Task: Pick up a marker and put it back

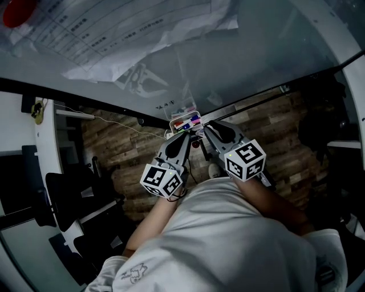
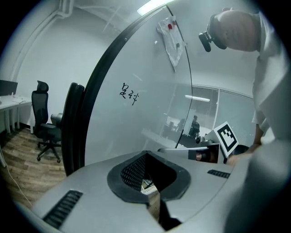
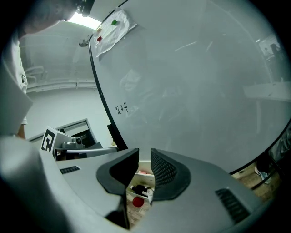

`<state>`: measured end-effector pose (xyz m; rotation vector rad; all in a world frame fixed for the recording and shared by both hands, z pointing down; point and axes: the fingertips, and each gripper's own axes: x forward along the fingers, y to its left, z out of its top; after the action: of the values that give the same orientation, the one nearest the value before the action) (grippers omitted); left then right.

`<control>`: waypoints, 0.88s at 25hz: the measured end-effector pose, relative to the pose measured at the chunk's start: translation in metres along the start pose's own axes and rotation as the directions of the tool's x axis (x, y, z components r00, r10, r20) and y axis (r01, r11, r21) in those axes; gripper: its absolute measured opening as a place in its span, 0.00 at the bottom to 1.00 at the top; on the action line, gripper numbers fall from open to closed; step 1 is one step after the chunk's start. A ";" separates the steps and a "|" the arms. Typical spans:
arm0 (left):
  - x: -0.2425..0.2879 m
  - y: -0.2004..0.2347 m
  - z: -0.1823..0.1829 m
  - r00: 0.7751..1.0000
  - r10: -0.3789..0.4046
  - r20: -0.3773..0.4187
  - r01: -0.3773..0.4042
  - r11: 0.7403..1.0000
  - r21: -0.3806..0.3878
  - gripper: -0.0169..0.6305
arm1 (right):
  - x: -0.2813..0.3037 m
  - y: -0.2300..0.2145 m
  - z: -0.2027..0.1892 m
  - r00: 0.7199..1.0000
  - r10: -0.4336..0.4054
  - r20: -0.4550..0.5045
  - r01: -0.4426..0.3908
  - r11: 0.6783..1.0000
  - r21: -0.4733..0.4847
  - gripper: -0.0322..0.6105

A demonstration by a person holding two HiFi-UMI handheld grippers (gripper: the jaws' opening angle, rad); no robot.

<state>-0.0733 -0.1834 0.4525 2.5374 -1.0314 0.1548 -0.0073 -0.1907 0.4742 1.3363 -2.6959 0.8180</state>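
Note:
A small white tray [image 1: 187, 121] with red, blue and dark markers hangs at the lower edge of the whiteboard [image 1: 268, 51]. Both grippers point at it from just below. My left gripper [image 1: 185, 137] has its fingertips touching and nothing between them [image 2: 146, 154]. My right gripper [image 1: 207, 128] stands a narrow gap open and empty [image 3: 145, 151]. Through that gap I see the tray [image 3: 146, 174], a black marker [image 3: 140, 189] lying in it and a round red thing [image 3: 137, 202] below.
Papers [image 1: 114, 34] are pinned to the whiteboard under a red magnet [image 1: 14, 11]. Black office chairs [image 1: 68, 199] stand on the wooden floor to the left. A black chair [image 2: 45, 123] also shows in the left gripper view. The whiteboard's dark frame [image 2: 75, 132] runs close beside the left gripper.

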 end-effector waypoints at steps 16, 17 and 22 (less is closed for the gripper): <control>-0.018 -0.029 0.038 0.991 -0.068 0.115 0.060 0.995 0.075 0.03 | -0.030 0.033 0.038 0.997 0.011 0.076 -0.001 0.992 -0.129 0.15; -0.020 -0.031 0.041 0.990 -0.073 0.124 0.063 0.995 0.079 0.03 | -0.033 0.037 0.040 0.997 0.015 0.080 -0.004 0.990 -0.142 0.12; -0.030 -0.041 0.050 0.983 -0.098 0.156 0.084 0.992 0.093 0.03 | -0.043 0.055 0.047 0.995 0.025 0.093 -0.006 0.981 -0.195 0.07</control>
<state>-0.0689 -0.1579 0.3865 2.7061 -0.9831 -0.0315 -0.0114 -0.1532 0.3988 1.3437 -2.7747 0.4864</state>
